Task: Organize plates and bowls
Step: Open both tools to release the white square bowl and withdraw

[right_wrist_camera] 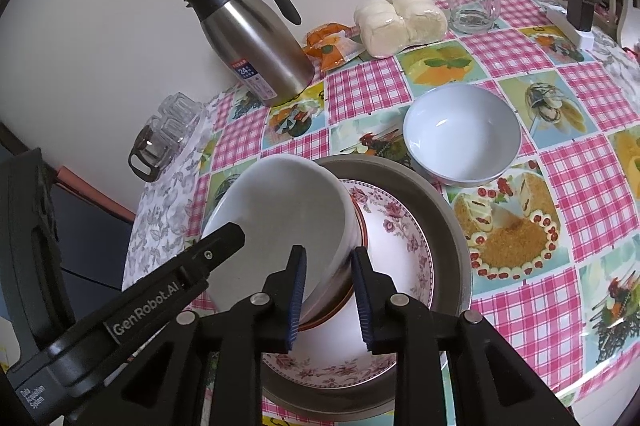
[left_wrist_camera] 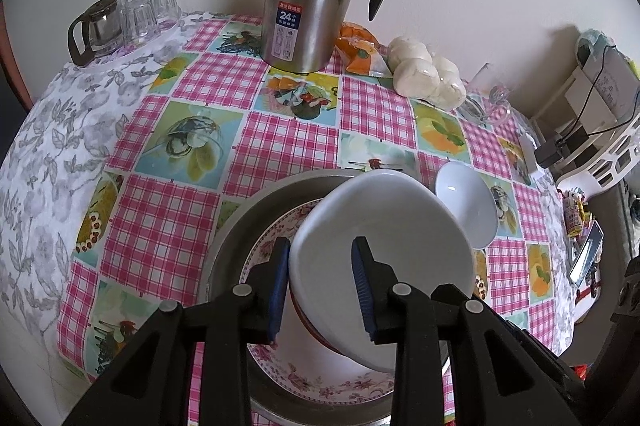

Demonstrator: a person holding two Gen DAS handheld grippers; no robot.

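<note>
Here, pink checked tablecloth, cream wall behind.

The tilted white bowl looks like glossy glazed ceramic, as does the floral plate under it. The tray holding them is dull grey metal. At twelve o'clock the jug is brushed steel with a black plastic handle. The checked tablecloth has a slick, wipe-clean sheen. Both grippers are matt black plastic with blue ribbed pads.
</note>
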